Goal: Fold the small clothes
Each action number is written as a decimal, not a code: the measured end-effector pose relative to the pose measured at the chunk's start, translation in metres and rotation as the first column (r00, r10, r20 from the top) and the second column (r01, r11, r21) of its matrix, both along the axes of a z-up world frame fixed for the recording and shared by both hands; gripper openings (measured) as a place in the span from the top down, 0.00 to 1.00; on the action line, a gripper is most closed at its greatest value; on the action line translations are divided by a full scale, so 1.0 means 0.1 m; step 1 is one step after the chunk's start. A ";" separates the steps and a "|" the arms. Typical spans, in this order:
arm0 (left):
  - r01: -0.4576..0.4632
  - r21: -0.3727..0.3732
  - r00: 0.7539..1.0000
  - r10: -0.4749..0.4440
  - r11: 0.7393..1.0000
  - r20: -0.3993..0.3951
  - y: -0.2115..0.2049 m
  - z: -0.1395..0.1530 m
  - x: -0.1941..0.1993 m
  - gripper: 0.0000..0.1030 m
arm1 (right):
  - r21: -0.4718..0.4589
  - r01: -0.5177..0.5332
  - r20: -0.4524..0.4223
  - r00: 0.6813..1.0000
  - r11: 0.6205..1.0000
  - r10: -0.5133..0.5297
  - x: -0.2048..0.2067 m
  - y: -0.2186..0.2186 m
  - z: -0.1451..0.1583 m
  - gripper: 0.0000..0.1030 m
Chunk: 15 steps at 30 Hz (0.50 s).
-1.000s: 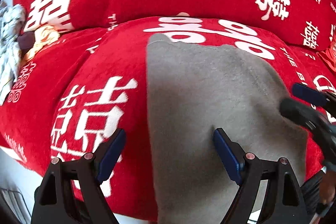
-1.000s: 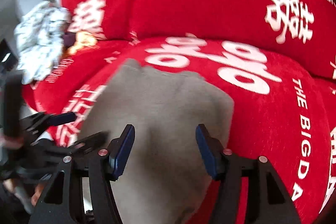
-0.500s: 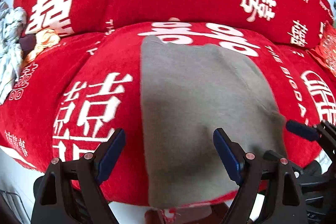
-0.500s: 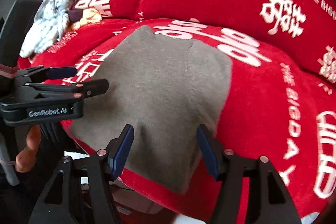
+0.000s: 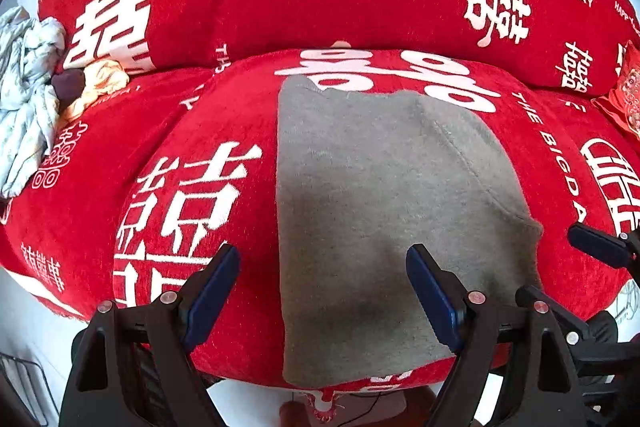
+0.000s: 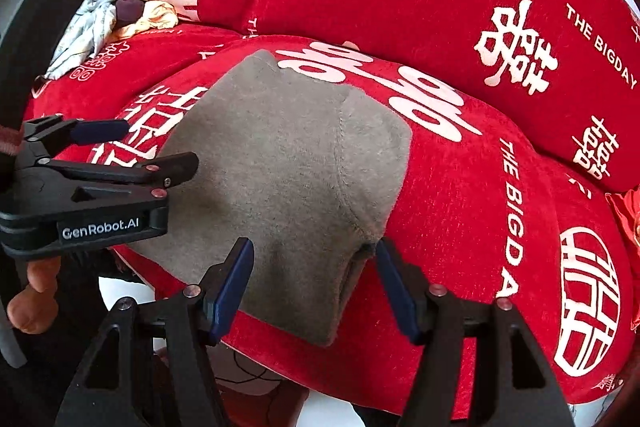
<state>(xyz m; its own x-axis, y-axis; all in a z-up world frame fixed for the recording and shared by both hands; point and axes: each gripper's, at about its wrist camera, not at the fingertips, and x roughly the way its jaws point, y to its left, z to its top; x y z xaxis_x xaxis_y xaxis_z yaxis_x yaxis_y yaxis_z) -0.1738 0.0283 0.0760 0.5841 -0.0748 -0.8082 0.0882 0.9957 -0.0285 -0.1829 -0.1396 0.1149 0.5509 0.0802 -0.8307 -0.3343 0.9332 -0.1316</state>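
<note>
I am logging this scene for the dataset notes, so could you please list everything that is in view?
Grey garment: one, grey, lying flat on the red seat cushion, near edge at the cushion's front.
Red cover: one, red with white lettering, over the seat and back cushions.
Crumpled cloth: one, pale blue-white, far left on the seat.
Yellow cloth: one, yellow-orange, beside the crumpled cloth.
Dark item: one, dark purple, between those two cloths.
Red packet: one, red patterned, far right.
Left gripper: black with blue pads, open above the garment.
Right gripper: black with blue pads, open at the garment's near corner.
</note>
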 end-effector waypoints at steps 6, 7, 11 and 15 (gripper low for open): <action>0.000 -0.014 1.000 0.001 1.000 0.027 0.01 0.03 -0.02 0.17 | -0.015 0.032 -0.012 0.999 0.999 -0.032 0.03 -0.02 -0.01 0.35; 0.000 -0.015 1.000 0.001 1.000 0.027 0.01 0.03 -0.03 0.17 | -0.022 0.037 -0.011 0.999 0.999 -0.038 0.03 -0.02 -0.02 0.35; 0.011 -0.044 0.999 -0.010 0.999 0.034 0.00 0.02 -0.06 0.17 | -0.043 0.058 -0.004 0.998 0.997 -0.059 0.05 -0.02 -0.02 0.35; 0.013 -0.051 0.999 -0.012 0.999 0.037 -0.01 0.02 -0.09 0.17 | -0.033 0.085 -0.002 0.996 0.996 -0.085 0.02 -0.01 -0.02 0.35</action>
